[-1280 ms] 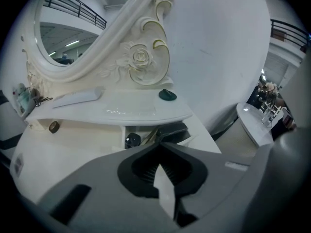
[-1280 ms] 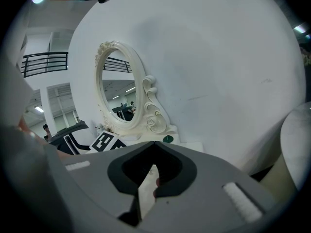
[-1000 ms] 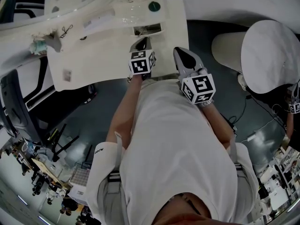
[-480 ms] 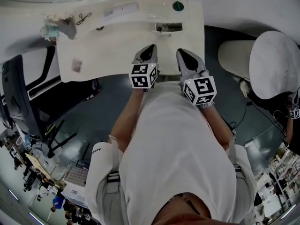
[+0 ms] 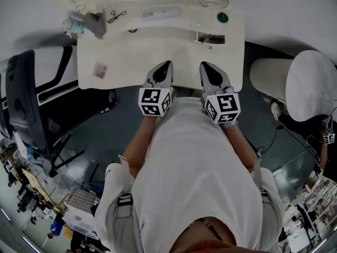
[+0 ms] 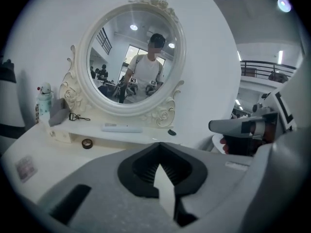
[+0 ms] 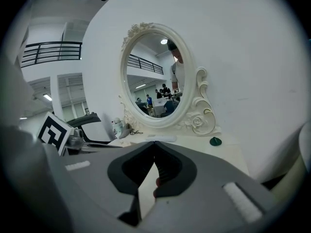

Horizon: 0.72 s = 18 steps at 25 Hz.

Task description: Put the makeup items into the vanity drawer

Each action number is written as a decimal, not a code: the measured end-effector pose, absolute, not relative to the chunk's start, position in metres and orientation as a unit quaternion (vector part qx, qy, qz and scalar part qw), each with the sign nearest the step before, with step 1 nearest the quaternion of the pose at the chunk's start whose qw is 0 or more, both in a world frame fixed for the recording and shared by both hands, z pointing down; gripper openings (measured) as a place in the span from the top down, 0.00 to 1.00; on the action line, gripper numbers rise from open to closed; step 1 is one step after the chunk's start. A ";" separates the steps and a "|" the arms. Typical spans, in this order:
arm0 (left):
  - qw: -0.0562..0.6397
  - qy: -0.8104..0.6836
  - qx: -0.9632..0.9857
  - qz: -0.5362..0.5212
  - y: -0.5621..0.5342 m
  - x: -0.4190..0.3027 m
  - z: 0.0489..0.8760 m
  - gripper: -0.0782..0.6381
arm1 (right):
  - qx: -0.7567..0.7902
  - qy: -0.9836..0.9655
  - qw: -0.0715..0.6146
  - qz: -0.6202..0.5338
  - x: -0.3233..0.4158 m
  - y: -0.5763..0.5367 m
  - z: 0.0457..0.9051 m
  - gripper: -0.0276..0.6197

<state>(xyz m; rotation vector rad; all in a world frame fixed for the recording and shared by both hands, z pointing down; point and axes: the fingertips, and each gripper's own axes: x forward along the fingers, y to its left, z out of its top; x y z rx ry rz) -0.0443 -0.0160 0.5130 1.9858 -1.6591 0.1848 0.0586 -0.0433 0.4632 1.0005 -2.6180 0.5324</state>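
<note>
Makeup items (image 6: 121, 128), including an eyelash curler (image 5: 118, 16) and a flat white case (image 5: 161, 12), lay along the far side of the counter (image 5: 131, 57), none stowed yet. My left tool (image 5: 166, 65) and right tool (image 5: 204, 66) hovered at the near edge, closed and empty.

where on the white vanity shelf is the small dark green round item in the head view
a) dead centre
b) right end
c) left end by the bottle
b: the small dark green round item sits at the right end of the white vanity shelf.
</note>
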 end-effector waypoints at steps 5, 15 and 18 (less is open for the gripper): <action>0.226 -0.603 0.763 0.053 -0.019 -0.070 0.485 0.89 | 0.345 -0.915 0.139 0.158 0.018 -0.036 0.454 0.94; 0.158 -0.606 0.778 0.048 -0.003 -0.124 0.448 0.89 | 0.335 -0.925 0.104 0.145 -0.042 -0.028 0.440 0.94; 0.155 -0.603 0.781 0.044 0.005 -0.132 0.448 0.89 | 0.345 -0.921 0.106 0.148 -0.049 -0.029 0.441 0.94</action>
